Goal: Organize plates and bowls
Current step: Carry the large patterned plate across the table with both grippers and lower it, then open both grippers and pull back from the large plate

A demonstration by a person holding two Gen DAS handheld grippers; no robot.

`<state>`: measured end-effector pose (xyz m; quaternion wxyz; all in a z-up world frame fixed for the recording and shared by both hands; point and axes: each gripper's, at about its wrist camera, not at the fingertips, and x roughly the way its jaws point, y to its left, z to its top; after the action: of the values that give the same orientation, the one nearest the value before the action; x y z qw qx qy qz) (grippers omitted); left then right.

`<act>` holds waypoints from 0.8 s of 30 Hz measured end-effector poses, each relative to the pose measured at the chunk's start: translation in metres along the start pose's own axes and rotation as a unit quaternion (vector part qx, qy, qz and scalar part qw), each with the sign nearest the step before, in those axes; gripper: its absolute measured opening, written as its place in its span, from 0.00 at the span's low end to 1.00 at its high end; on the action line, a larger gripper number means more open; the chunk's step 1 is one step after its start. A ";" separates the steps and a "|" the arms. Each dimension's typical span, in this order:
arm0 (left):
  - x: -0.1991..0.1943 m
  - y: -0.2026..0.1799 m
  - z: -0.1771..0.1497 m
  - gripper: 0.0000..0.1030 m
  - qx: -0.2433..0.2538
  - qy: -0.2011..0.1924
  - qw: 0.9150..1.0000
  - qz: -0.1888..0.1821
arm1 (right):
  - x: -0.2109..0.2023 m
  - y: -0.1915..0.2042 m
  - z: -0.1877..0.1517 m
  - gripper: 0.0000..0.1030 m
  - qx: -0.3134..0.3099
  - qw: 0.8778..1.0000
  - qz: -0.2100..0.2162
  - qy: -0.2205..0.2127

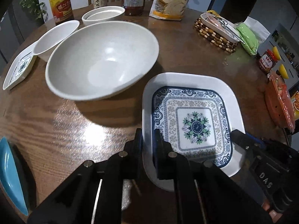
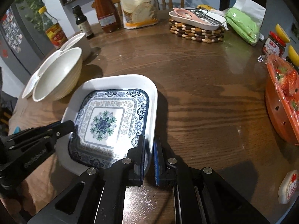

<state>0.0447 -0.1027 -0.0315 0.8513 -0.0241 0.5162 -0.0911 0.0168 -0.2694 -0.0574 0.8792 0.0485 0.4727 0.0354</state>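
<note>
A square white plate with a blue and green floral pattern (image 1: 196, 127) (image 2: 104, 123) is held by both grippers low over the wooden table (image 2: 196, 93); I cannot tell whether it touches. My left gripper (image 1: 148, 136) (image 2: 69, 127) is shut on its left rim. My right gripper (image 2: 149, 145) (image 1: 241, 138) is shut on the opposite rim. A large white bowl (image 1: 102, 61) (image 2: 58, 78) stands just left of the plate. Behind it lie a small white plate (image 1: 56, 35), a second patterned square plate (image 1: 18, 69) and a round white dish (image 1: 102, 15).
Bottles (image 1: 60, 1) and a flour bag (image 2: 139, 5) line the back edge. A beaded trivet (image 2: 196, 31) carries a tray of utensils. A green pack (image 2: 243, 26), a jar (image 2: 274, 44) and an orange basket (image 2: 280, 108) sit right. A blue dish (image 1: 11, 173) lies near left.
</note>
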 end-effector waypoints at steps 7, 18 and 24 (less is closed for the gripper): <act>-0.012 0.009 0.003 0.62 -0.007 -0.013 1.000 -0.015 | -0.010 -0.001 0.006 0.18 0.004 1.000 -0.014 -0.014; -0.071 0.049 -0.007 0.76 -0.031 -0.075 0.997 -0.014 | -0.054 0.047 0.021 0.51 -0.029 0.996 0.050 -0.062; -0.091 0.094 -0.014 0.76 -0.072 -0.081 0.994 0.006 | -0.053 0.089 0.027 0.53 -0.047 0.991 0.118 -0.046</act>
<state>0.0031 0.0069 0.0289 0.8869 -0.0891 0.4509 -0.0463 0.0087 -0.1883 0.0116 0.8912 0.0641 0.4201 0.1587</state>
